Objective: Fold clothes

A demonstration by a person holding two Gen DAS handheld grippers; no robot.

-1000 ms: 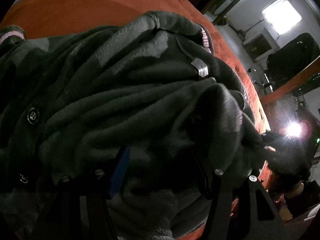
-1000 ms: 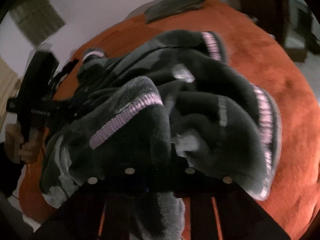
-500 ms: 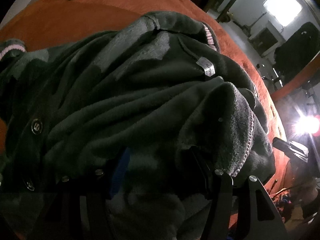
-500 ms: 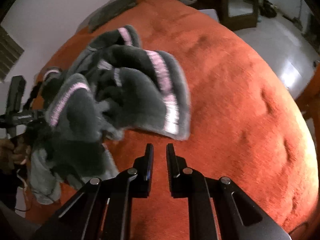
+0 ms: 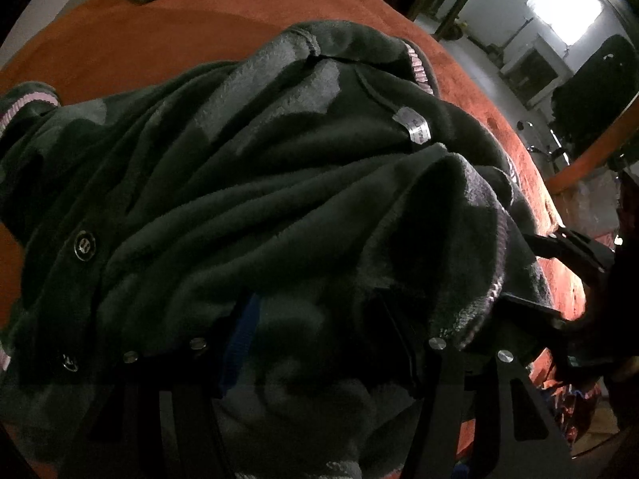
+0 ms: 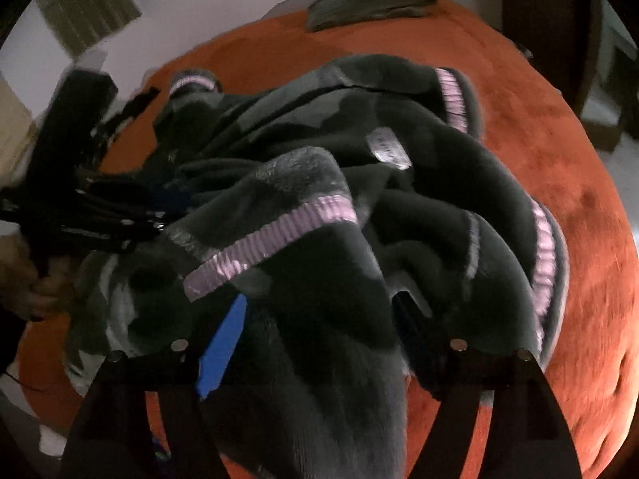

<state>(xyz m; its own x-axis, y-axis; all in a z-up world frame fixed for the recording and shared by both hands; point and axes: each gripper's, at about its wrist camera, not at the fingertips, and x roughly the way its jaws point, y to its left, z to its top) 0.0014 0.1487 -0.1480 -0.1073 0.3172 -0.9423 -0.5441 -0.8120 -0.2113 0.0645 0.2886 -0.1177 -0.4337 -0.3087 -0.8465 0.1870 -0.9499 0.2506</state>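
A: What's hard to make out here?
B: The tips of the left gripper (image 5: 319,343) are buried in fleece, and its blue pad barely shows. I can't tell whether its fingers pinch the cloth or just stand wide around it.

A: And the right gripper (image 6: 319,319)?
B: Its fingers are opening, with a thick fold of the jacket (image 6: 327,183) bulging between them. The blue pad on one finger shows clear of the cloth, so no grip.

A: Where's the jacket?
B: Heaped in the middle of the orange bed (image 6: 559,159), bunched up against both grippers.

A: How does it look?
B: Dark green plush, crumpled, with pink ribbed trim (image 6: 271,239), a pale label (image 5: 413,129) and round metal snaps (image 5: 84,244). Beyond the jacket, at the bed's far edge, lies a flat folded green garment (image 6: 367,6)
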